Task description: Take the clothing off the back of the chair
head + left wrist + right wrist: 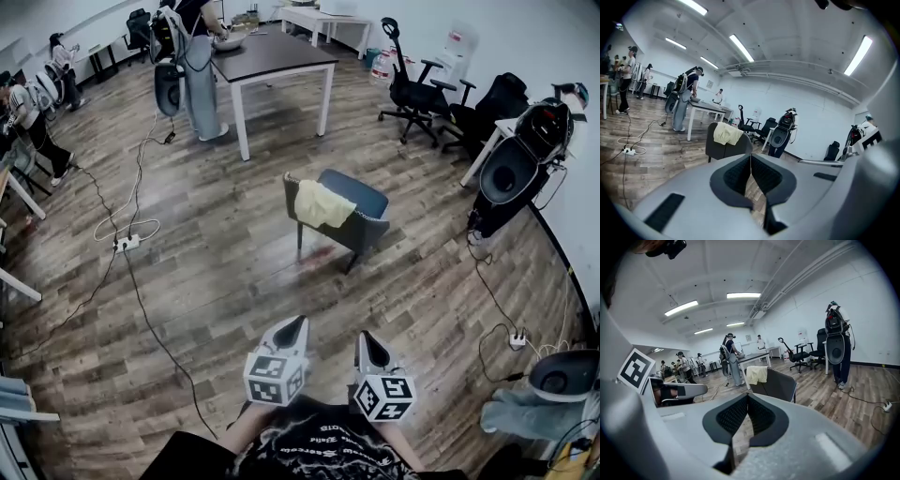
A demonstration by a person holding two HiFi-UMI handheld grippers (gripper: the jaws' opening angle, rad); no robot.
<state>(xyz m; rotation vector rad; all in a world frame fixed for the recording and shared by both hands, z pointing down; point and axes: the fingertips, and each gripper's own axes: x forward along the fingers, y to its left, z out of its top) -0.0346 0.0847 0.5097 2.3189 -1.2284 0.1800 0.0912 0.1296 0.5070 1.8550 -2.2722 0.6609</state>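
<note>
A pale yellow garment [321,203] hangs over the back of a dark grey chair [361,225] in the middle of the wooden floor. Both gripper views show it ahead: the garment [727,133] on the chair [726,149], and the garment [756,374] on the chair [779,384]. My left gripper [298,323] and right gripper [365,338] are near the bottom of the head view, well short of the chair, pointing toward it. Both are shut with nothing between the jaws; the tips meet in the left gripper [750,155] and right gripper [747,396] views.
A dark table [267,56] with a person beside it [195,66] stands beyond the chair. Black office chairs [417,94] and a standing rig [520,159] are at right. Cables and a power strip [127,243] lie on the floor at left; another strip [517,339] at right.
</note>
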